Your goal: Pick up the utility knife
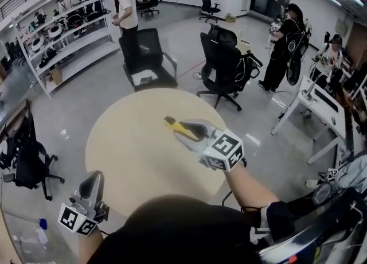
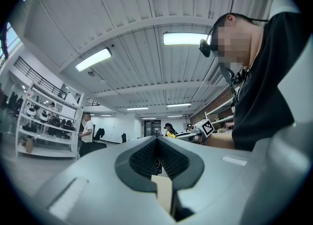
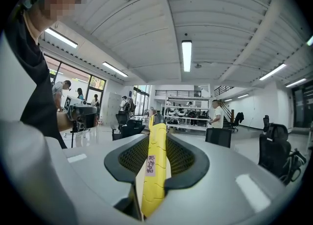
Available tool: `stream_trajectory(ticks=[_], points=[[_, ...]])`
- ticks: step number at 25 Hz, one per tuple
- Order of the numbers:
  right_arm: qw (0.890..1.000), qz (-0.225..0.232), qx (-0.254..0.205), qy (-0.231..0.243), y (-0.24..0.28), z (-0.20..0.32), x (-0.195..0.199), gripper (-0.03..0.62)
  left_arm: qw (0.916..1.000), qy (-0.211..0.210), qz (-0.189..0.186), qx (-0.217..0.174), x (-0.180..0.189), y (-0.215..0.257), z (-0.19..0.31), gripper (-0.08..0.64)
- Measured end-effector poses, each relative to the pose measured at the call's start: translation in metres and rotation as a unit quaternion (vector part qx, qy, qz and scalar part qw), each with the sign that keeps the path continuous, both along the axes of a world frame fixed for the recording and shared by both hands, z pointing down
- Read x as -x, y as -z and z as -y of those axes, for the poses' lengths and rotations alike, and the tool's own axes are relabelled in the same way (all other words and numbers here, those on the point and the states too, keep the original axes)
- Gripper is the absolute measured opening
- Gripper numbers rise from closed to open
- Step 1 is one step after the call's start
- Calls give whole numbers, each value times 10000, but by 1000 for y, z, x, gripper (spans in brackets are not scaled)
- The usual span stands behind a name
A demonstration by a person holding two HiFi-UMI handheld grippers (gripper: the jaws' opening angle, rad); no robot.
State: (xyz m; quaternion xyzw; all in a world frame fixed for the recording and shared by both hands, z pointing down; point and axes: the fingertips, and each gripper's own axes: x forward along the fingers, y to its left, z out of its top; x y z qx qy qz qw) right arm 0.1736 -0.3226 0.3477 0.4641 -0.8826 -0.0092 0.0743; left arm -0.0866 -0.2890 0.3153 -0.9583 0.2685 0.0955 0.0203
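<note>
The right gripper (image 1: 194, 131) is holding the yellow utility knife (image 3: 156, 165) in the air above the round surface (image 1: 126, 154). Its fingers (image 3: 186, 158) are clenching the handle's two sides, with the dark tip sticking out ahead. The knife is looking light and stiff, with smooth plastic that may be slippery. Gripping the grooved handle near its middle, well back from the blade end, seems safest. The left gripper (image 1: 94, 181) is hanging beside the surface's near edge, fingers pressed together on nothing.
</note>
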Motion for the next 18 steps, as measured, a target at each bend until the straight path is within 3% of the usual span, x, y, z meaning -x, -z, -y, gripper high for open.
stream_trajectory(ticks=[18], points=[[9997, -223, 97, -11, -11, 4, -4, 125, 9998, -127, -89, 140, -11, -14, 10, -6]])
